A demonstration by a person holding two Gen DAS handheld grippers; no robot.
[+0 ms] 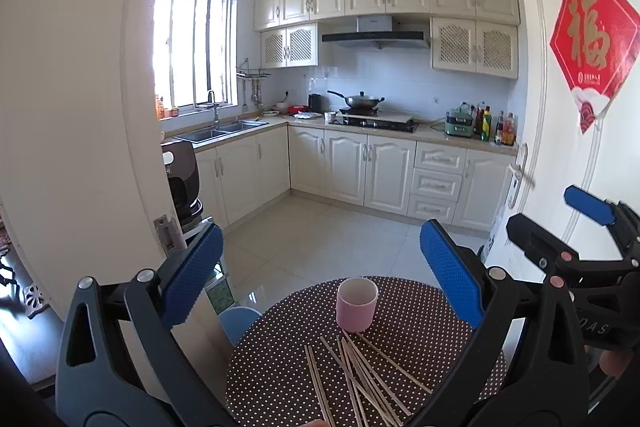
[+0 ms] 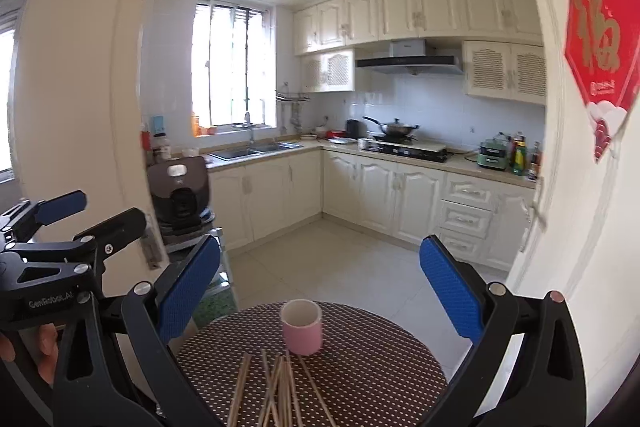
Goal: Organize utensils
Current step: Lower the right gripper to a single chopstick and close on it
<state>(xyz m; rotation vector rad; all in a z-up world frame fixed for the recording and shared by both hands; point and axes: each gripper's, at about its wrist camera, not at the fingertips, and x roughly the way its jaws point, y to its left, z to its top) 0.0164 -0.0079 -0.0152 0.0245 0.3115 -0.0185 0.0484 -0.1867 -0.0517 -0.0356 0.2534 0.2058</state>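
Chopsticks [image 1: 356,379]: loose crossed pile on dotted tabletop [image 1: 420,311], at 6 o'clock of upright pink cup [image 1: 357,303]; left claw [image 1: 320,279] and right claw [image 2: 320,283] both released, empty, raised above; advise pinching one stick mid-length, standing it in cup
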